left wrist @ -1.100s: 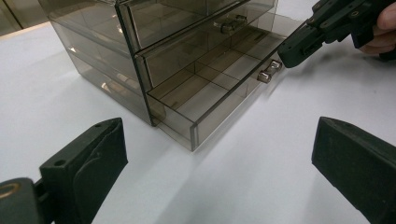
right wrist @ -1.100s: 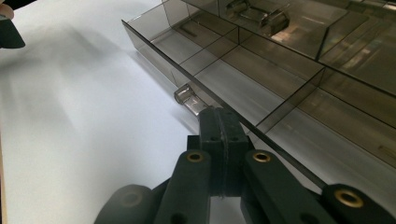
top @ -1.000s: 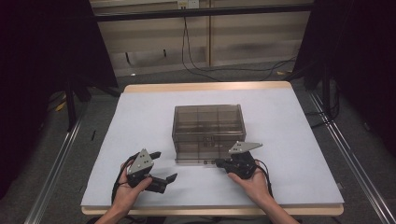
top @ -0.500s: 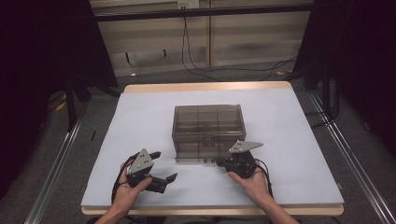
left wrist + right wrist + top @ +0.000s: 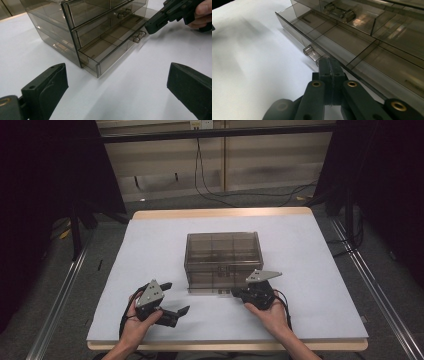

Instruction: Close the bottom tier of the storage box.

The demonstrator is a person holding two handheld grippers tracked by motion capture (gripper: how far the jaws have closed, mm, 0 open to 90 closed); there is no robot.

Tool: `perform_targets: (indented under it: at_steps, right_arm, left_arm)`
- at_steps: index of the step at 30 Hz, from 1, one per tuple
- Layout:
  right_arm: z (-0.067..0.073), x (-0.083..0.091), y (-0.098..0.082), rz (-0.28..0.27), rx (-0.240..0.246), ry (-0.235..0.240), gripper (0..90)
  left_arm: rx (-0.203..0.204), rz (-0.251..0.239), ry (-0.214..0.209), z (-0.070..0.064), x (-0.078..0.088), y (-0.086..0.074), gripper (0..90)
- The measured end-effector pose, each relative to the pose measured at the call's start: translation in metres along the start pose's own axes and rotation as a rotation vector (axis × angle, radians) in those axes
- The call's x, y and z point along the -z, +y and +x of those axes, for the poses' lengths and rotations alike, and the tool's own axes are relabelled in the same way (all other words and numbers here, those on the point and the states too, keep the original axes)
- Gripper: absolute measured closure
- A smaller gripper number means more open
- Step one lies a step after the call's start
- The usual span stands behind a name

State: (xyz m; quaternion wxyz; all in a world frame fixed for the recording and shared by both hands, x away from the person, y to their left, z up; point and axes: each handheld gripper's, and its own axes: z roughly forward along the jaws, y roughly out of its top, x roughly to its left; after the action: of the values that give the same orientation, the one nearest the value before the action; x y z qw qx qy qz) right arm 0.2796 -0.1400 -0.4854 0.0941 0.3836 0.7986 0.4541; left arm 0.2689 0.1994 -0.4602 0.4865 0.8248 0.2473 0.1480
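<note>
I've got the right gripper [image 5: 329,65] pinched shut on the clear handle [image 5: 312,53] of the bottom drawer [image 5: 110,53], which sits partly pulled out of the smoky drawer box [image 5: 222,255] mid-table [image 5: 320,270]. My left gripper [image 5: 175,298] rests nearby, jaws wide apart (nothing between them).

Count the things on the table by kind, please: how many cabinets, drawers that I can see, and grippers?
Cabinet: 1
Drawers, seen in the left gripper view: 3, with the bottom drawer pulled out
Grippers: 2, the left gripper with jaws wide apart, the right gripper closed at the handle of the bottom drawer
Total: 6
</note>
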Motion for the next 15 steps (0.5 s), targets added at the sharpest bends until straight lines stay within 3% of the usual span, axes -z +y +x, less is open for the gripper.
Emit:
perform_targets:
  at_steps: [11,15]
  right_arm:
    - [-0.001,0.0008,0.0042,0.03,-0.016,-0.034,90.0]
    - [-0.0025,0.0008,0.0064,0.03,-0.035,-0.022,90.0]
  left_arm:
    - [-0.002,-0.002,0.002,0.0002,0.0005,0.0001,3.2]
    - [-0.001,-0.004,0.001,-0.0002,-0.0004,0.0,3.2]
